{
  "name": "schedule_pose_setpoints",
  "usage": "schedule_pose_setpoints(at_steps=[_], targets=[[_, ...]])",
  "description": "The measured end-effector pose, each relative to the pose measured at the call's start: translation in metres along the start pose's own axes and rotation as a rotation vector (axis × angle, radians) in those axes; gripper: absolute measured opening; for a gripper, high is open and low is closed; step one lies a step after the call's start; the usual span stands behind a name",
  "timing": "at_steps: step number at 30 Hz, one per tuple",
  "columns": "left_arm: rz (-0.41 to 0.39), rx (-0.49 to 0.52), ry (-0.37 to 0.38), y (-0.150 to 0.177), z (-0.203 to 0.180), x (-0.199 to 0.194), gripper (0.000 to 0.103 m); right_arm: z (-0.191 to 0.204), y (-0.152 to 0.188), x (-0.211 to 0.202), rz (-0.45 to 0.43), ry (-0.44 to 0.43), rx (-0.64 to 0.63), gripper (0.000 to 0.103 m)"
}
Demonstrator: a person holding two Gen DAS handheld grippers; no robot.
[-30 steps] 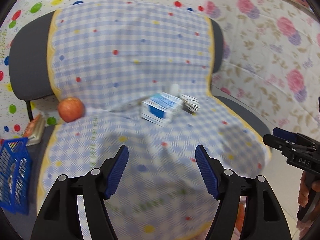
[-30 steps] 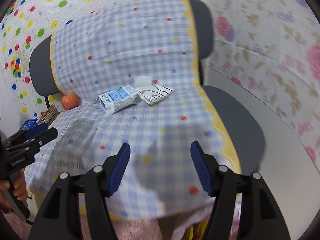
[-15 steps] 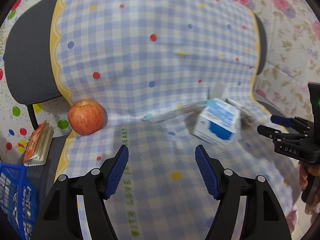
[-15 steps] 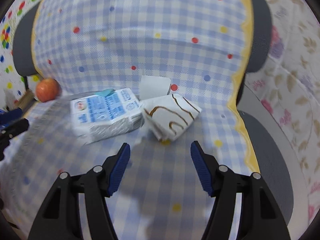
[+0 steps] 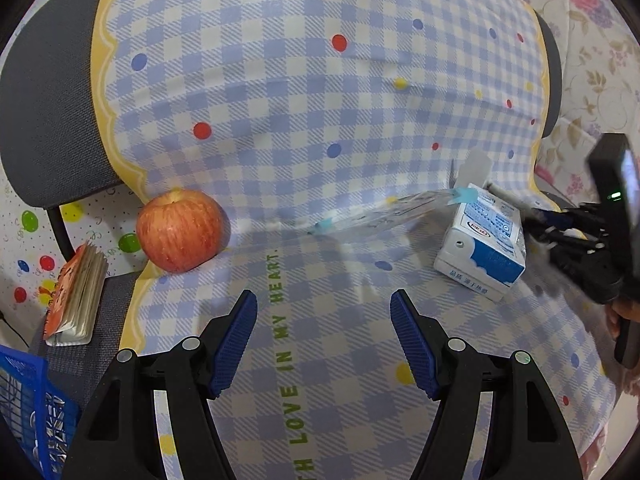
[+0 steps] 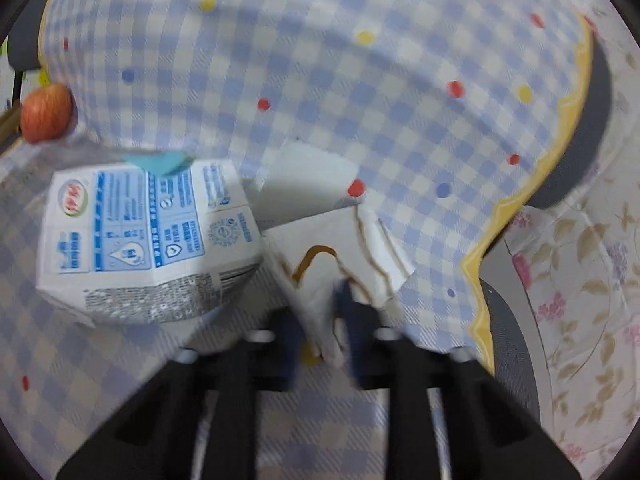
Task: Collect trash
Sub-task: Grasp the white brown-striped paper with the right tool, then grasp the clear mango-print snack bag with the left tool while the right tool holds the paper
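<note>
On the checked cloth over a chair lies a white and blue milk carton (image 6: 148, 236) on its side. A white wrapper with brown lines (image 6: 340, 256) lies right of the carton, and my right gripper (image 6: 320, 320) is shut on its near corner. A plain white paper scrap (image 6: 304, 180) sits just behind them. In the left wrist view the carton (image 5: 484, 248) is at the right, with a clear plastic sleeve (image 5: 380, 216) leaning beside it and the right gripper (image 5: 560, 224) behind it. My left gripper (image 5: 324, 340) hovers open over bare cloth, holding nothing.
A red apple (image 5: 180, 232) rests at the seat's back left corner. A small notebook (image 5: 76, 292) lies on the grey chair edge (image 5: 92, 344), and a blue mesh basket (image 5: 28, 412) stands at the lower left. A floral wall (image 6: 580, 280) is to the right.
Both grippers have come closer to the seat. The right gripper's fingers, open before, have closed on the brown-lined wrapper. The left gripper stayed open.
</note>
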State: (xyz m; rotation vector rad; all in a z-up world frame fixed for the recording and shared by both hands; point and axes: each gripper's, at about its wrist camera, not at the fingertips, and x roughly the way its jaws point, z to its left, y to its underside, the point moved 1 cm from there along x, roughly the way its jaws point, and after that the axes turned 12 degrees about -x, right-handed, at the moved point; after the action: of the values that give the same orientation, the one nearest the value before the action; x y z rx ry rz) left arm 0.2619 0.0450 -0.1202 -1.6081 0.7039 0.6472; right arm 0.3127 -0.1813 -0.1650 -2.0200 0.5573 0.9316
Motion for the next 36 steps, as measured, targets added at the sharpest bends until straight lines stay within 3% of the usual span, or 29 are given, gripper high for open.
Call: schedule_pose_setpoints(at_steps=[4,10,15,24,25,26,28,30,36], targets=[[-0.010,0.015,0.000,0.000,-0.002,-0.002,0.070,-0.025,0.018,-0.049,-0.095,-0.047,0.170,0.005],[-0.030,0.088,0.004,-0.005,-0.020,0.005,0.067,-0.049,0.055,-0.118,-0.218,-0.215,0.422,0.004],[-0.018,0.177,-0.006,-0.011,-0.035,0.025,0.048,-0.044,0.067,-0.138,-0.250,-0.255,0.474,0.004],[0.002,0.389,-0.089,-0.024,-0.065,0.071,0.045,-0.040,0.078,-0.133,-0.217,-0.273,0.505,0.005],[0.003,0.404,-0.098,-0.025,-0.067,0.075,0.041,-0.039,0.078,-0.132,-0.213,-0.273,0.506,0.005],[0.020,0.421,-0.092,-0.025,-0.069,0.079,0.028,-0.038,0.079,-0.133,-0.211,-0.271,0.507,0.005],[0.033,0.410,-0.068,-0.025,-0.068,0.076,0.016,-0.037,0.081,-0.137,-0.212,-0.267,0.508,0.004],[0.030,0.337,-0.029,-0.027,-0.060,0.060,0.004,-0.035,0.084,-0.145,-0.225,-0.262,0.507,0.005],[-0.059,0.108,0.179,-0.015,-0.038,-0.045,0.001,-0.021,0.091,-0.171,-0.263,-0.263,0.484,0.005]])
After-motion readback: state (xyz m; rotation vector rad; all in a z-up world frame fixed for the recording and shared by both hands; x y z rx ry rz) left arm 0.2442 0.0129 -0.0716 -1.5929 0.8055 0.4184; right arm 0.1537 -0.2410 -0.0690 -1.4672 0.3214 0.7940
